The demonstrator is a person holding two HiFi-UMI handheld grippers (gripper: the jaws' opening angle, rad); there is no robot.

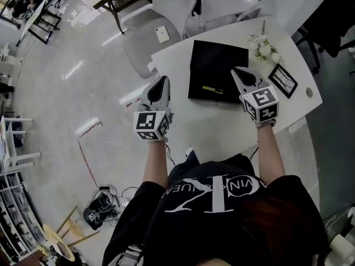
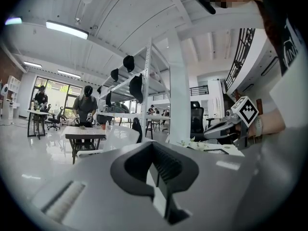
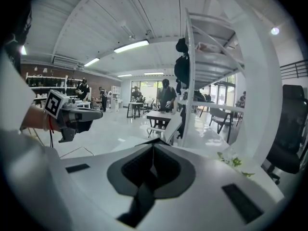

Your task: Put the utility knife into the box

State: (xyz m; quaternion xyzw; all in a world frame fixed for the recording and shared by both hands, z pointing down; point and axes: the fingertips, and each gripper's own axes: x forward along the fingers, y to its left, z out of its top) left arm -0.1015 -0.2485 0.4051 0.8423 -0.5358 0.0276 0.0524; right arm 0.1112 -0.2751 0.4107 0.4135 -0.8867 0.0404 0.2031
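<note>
A flat black box (image 1: 217,65) lies on the white table (image 1: 222,126). A slim yellow-green utility knife (image 1: 212,90) rests on the box's dark surface near its front edge. My left gripper (image 1: 163,80) hovers over the table's left edge, left of the box, jaws pressed together and empty. To the right of the box, level with the knife, my right gripper (image 1: 239,71) is also shut on nothing. In the gripper views both sets of jaws (image 2: 154,147) (image 3: 153,149) point level across the room, and each shows the other gripper (image 2: 230,124) (image 3: 72,114).
A small bunch of white flowers (image 1: 264,47) and a black picture frame (image 1: 283,80) sit on the table right of the box. A white chair (image 1: 150,37) carrying a white phone (image 1: 162,34) stands behind the table's left end. Other people stand at distant tables (image 2: 85,110).
</note>
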